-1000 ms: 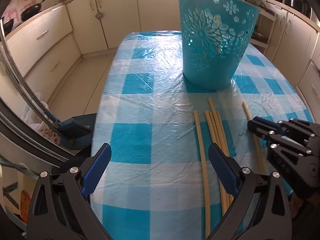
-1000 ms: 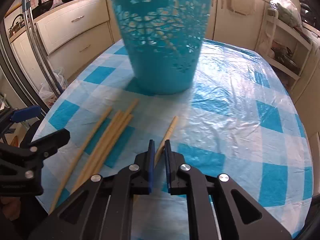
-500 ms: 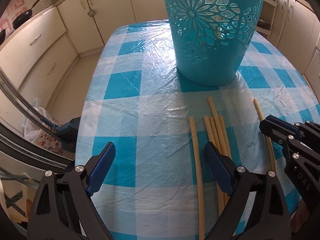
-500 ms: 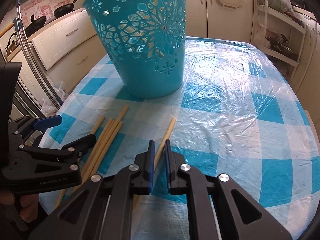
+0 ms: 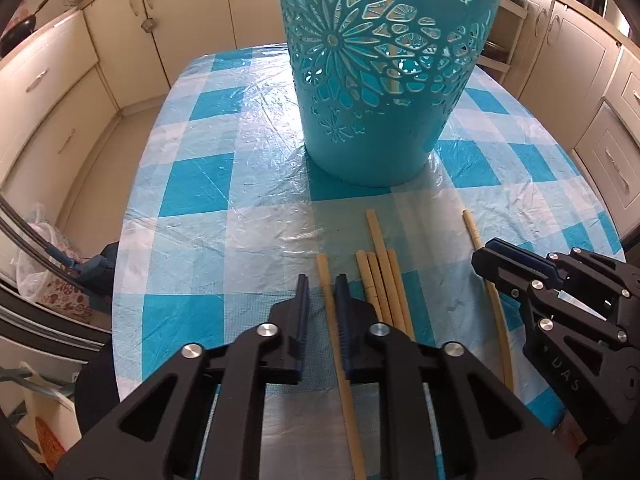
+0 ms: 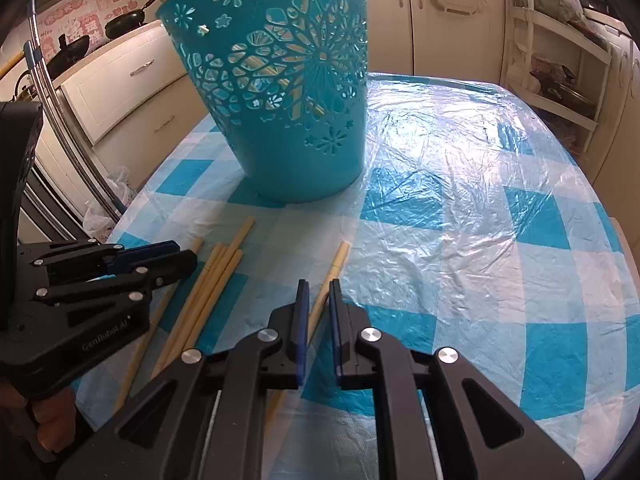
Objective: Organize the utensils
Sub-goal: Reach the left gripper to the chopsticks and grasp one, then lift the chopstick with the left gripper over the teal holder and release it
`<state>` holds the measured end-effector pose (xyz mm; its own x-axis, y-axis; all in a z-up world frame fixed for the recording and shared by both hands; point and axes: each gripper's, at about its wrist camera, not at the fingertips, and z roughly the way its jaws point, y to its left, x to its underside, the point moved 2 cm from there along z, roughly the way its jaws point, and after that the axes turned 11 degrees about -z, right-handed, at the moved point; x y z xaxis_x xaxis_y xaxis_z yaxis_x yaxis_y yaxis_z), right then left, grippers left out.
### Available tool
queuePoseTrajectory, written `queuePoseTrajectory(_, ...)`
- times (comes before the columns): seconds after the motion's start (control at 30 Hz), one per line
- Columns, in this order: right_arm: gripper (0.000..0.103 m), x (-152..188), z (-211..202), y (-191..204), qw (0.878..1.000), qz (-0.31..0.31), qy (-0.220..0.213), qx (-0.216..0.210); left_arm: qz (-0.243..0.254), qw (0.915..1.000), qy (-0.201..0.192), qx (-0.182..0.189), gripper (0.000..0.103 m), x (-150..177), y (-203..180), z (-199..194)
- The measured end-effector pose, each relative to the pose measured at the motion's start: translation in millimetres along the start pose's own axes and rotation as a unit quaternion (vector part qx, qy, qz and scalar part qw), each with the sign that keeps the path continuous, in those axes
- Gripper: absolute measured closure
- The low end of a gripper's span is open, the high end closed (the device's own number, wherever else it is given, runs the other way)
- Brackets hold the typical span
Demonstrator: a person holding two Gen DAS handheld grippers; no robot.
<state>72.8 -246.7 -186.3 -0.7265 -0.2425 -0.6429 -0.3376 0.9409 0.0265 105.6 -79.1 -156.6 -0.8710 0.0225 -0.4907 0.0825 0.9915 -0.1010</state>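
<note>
A teal cut-out basket point(image 5: 384, 76) stands on the checked table; it also shows in the right wrist view point(image 6: 288, 100). Several bamboo chopsticks lie in front of it. My left gripper point(image 5: 320, 292) has closed around the leftmost chopstick point(image 5: 340, 364), which still lies on the cloth. A bunch of chopsticks point(image 5: 382, 280) lies just to its right. My right gripper point(image 6: 318, 300) is shut on a single chopstick point(image 6: 336, 264) lying apart from the others; that one also shows in the left wrist view point(image 5: 472, 232).
The table has a blue-and-white checked cloth under clear plastic point(image 6: 460, 216). Cream kitchen cabinets point(image 5: 48, 92) surround it. A shelf rack point(image 6: 560, 64) stands at the far right. The table's left edge point(image 5: 132, 240) drops to the floor.
My left gripper moved forward and to the right and closed from wide open onto the leftmost chopstick. The right gripper stayed shut on its chopstick and lifted slightly.
</note>
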Motion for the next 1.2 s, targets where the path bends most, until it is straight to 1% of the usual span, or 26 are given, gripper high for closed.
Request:
queuePoseTrajectory(0.13,0.092,-1.2,2.0,2.8,1.0,-0.008,0.002,0.006,-0.002,0.9999,0.001,0.01,0.094,-3.0,5.1,1.7)
queuePoseTrajectory(0.2,0.092,-2.0,2.6,3.7,1.0,-0.009,0.002,0.008,0.005,0.9999,0.005,0.011,0.094,-4.8,5.3,2.5)
queuePoseTrajectory(0.27,0.092,-2.1,3.0,3.6,1.0,-0.008,0.001,0.007,0.003,0.9999,0.011,0.013,0.096,-7.0,7.2,3.9)
queuePoseTrajectory(0.37,0.092,-1.8,2.5,3.0,1.0,-0.007,0.001,0.006,-0.013,0.9995,0.017,0.022,0.098,-8.4,14.1,2.3)
queuePoseTrajectory(0.47,0.091,-1.9,2.3,3.2,1.0,-0.008,0.0,0.007,-0.03,0.9984,0.012,0.047,0.098,-8.2,22.7,-12.2)
queuePoseTrajectory(0.6,0.086,-1.6,2.2,5.9,1.0,-0.016,0.0,0.006,-0.032,0.9946,-0.017,0.097,0.098,-14.0,23.7,-50.9)
queuePoseTrajectory(0.67,0.083,-2.2,2.5,7.6,1.0,-0.022,0.0,0.007,-0.033,0.9902,-0.041,0.129,0.098,-21.9,21.3,-77.1)
queuePoseTrajectory(0.7,0.083,-2.2,2.6,8.5,1.0,-0.024,0.0,0.007,-0.035,0.9867,-0.057,0.148,0.098,-28.4,20.0,-92.8)
queuePoseTrajectory(0.8,0.082,-2.2,2.8,7.9,1.0,-0.023,0.0,0.006,-0.042,0.9776,-0.096,0.182,0.098,-49.2,13.9,-127.3)
queuePoseTrajectory(0.87,0.082,-2.4,2.8,7.8,1.0,-0.023,0.0,0.007,-0.046,0.9689,-0.133,0.204,0.098,-67.6,9.1,-151.7)
queuePoseTrajectory(0.97,0.081,-2.3,3.1,9.3,1.0,-0.027,0.0,0.01,-0.051,0.9593,-0.177,0.214,0.098,-91.3,0.5,-175.4)
queuePoseTrajectory(1.07,0.079,-2.2,3.1,10.1,1.0,-0.03,0.0,0.008,-0.067,0.9496,-0.219,0.214,0.098,-118.6,-4.1,-188.5)
queuePoseTrajectory(1.2,0.074,-2.3,3.1,13.1,0.999,-0.035,0.0,0.007,-0.107,0.9325,-0.274,0.21,0.098,-156.3,-6.1,-193.8)
